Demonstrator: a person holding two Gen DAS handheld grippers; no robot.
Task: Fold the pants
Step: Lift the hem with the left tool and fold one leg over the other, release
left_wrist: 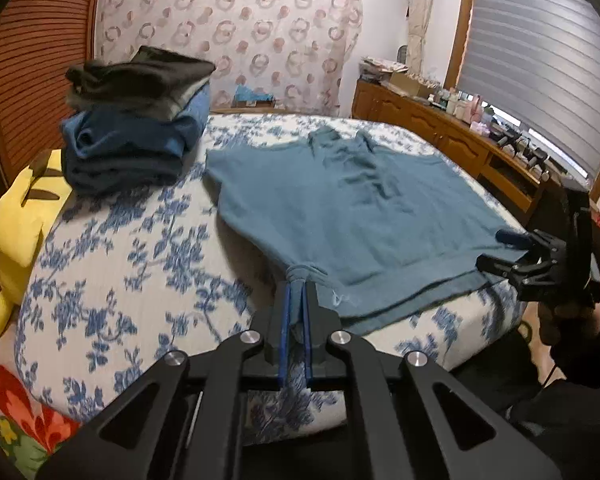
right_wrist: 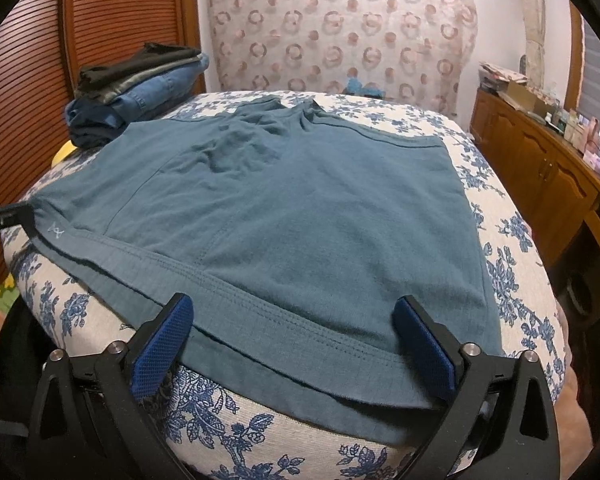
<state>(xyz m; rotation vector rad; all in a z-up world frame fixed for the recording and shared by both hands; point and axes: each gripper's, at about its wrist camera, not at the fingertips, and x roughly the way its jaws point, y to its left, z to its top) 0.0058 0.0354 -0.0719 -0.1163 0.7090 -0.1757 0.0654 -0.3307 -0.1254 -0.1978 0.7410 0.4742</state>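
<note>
Teal pants [left_wrist: 352, 204] lie spread flat on the bed, waistband toward me. My left gripper [left_wrist: 298, 286] is shut on the waistband's left corner, and the cloth bunches between its blue pads. In the right wrist view the pants [right_wrist: 300, 208] fill the middle and the left gripper [right_wrist: 4, 218] shows at the far left edge, pinching that corner. My right gripper [right_wrist: 296, 320] stands open at the near right part of the waistband, with the hem lying between its wide-apart fingers [right_wrist: 164, 344]. From the left wrist view the right gripper [left_wrist: 494, 250] sits at the pants' right corner.
The bed [left_wrist: 140, 260] has a blue floral sheet. A stack of folded clothes [left_wrist: 140, 120] rests at its far left, next to a yellow plush toy [left_wrist: 24, 216]. A wooden dresser [left_wrist: 440, 132] with clutter runs along the right wall. A patterned curtain hangs behind.
</note>
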